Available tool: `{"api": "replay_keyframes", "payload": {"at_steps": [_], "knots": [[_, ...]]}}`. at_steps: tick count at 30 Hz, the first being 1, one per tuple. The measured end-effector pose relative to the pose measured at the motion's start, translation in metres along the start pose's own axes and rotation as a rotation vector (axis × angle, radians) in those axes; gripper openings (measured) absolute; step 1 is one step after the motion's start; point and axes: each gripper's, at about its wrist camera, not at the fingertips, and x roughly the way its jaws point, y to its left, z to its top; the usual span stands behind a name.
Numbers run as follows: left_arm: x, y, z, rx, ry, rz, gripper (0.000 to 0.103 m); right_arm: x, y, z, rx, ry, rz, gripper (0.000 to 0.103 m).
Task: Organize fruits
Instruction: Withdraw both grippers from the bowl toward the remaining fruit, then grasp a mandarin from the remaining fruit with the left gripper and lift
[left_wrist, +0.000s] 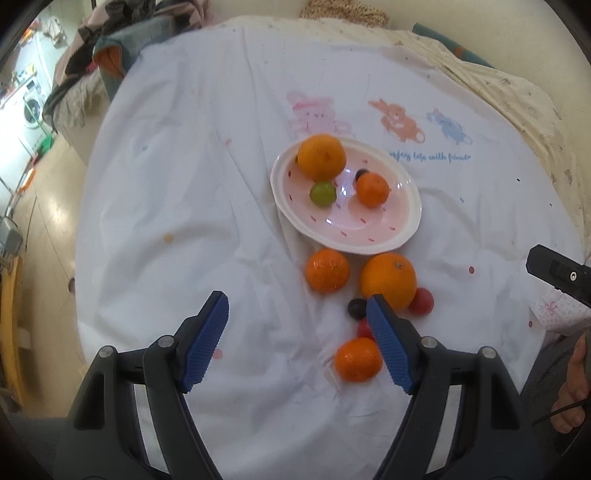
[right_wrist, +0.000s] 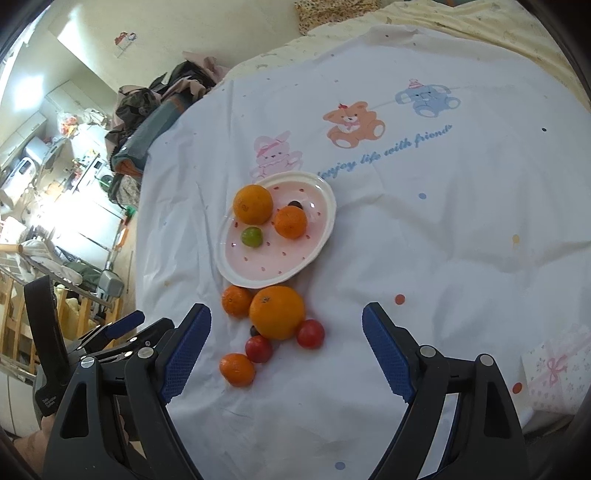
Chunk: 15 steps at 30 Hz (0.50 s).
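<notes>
Jaws of both the left gripper (left_wrist: 297, 341) and right gripper (right_wrist: 286, 354) stand open, empty. Nearest the left one, just inside its right pad, lies a small round orange mandarin (left_wrist: 357, 359), loose on the white bedsheet (left_wrist: 184, 221), on the near side of the pink oval plate (left_wrist: 369, 225).

Glossy glazed plate (left_wrist: 402, 236) on a matt, creased cloth sheet (left_wrist: 207, 184)

A red tomato (left_wrist: 365, 328) and a dark grape (left_wrist: 355, 308) are partly hidden behind a blue finger (left_wrist: 389, 347). Another grape (left_wrist: 296, 158) is almost covered by the large orange (left_wrist: 321, 155) on the plate (left_wrist: 369, 236).
</notes>
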Motion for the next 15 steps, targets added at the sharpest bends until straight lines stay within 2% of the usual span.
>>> {"api": "replay_keyframes", "payload": {"at_steps": [2,6,11,15], "knots": [[0.007,0.002,0.0,-0.011,0.03,-0.001,0.074,0.001,-0.004,0.0,0.017,0.005,-0.012,0.087],[0.024,0.011,-0.003,-0.055,0.101,0.019,0.074,0.002,-0.02,0.001,0.123,0.019,0.076,0.087],[0.039,0.013,-0.009,-0.055,0.163,0.026,0.074,0.008,-0.026,0.004,0.154,0.026,0.058,0.087],[0.056,-0.006,-0.019,0.001,0.268,-0.083,0.071,0.016,-0.028,0.005,0.169,0.046,0.046,0.087]]}}
